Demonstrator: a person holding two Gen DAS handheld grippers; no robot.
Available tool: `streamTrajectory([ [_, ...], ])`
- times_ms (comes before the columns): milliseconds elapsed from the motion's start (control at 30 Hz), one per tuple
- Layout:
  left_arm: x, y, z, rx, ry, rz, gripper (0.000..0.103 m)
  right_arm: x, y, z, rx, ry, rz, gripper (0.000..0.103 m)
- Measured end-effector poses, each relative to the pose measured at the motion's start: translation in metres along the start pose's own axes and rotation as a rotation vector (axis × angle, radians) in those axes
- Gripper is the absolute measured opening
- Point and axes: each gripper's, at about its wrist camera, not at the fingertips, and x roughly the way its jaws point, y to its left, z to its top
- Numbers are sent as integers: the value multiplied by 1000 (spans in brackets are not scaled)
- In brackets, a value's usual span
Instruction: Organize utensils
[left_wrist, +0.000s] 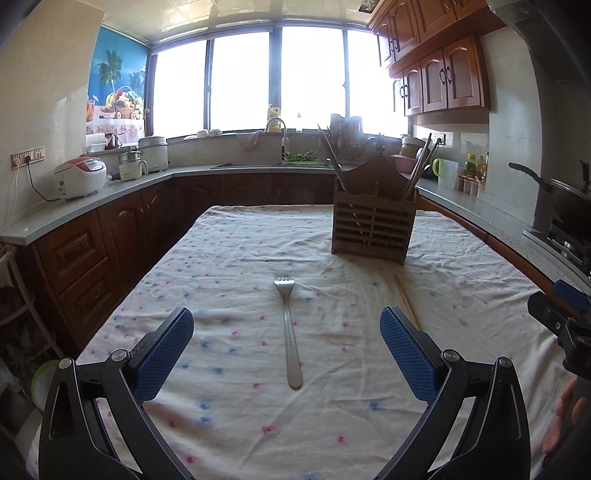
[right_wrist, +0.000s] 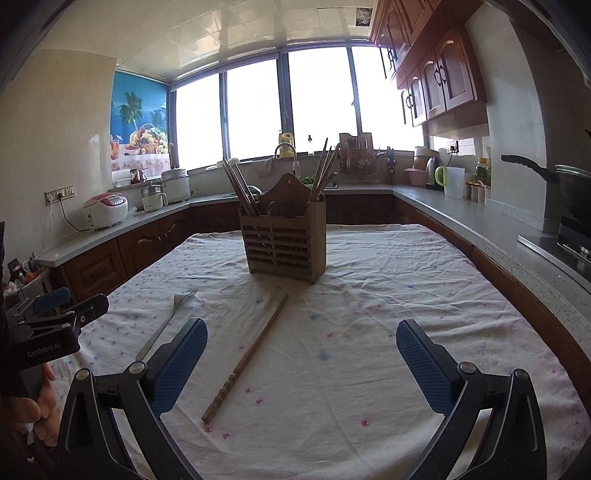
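A steel fork (left_wrist: 288, 328) lies flat on the flowered tablecloth (left_wrist: 229, 266), tines away from me, between the open fingers of my left gripper (left_wrist: 287, 328). A wooden chopstick (left_wrist: 407, 302) lies to its right. A wooden slatted utensil holder (left_wrist: 373, 225) with several chopsticks stands farther back. In the right wrist view my right gripper (right_wrist: 301, 339) is open and empty above the cloth; the chopstick (right_wrist: 246, 358) lies just inside its left finger, the fork (right_wrist: 166, 325) farther left, the holder (right_wrist: 284, 240) ahead.
The other gripper shows at each view's edge: the right gripper (left_wrist: 561, 317), the left gripper (right_wrist: 48, 325). Kitchen counters (right_wrist: 480, 221) with rice cookers (left_wrist: 79, 177), a sink (left_wrist: 258, 164) and a wok (left_wrist: 569, 199) surround the table.
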Motion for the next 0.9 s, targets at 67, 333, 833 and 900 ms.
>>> streamTrajectory([
  [67, 0, 1, 0, 2, 2, 4, 103, -2, -4, -1, 3, 1, -5, 103],
  [333, 1, 7, -6, -7, 12, 12, 103, -8, -15, -3, 17, -2, -32, 103],
  [833, -11, 4, -3, 15, -39, 12, 103, -17, -9, -4, -14, -59, -6, 103],
  [900, -12, 2, -2, 20, -41, 10, 103, -17, -9, -5, -12, -59, -4, 103],
])
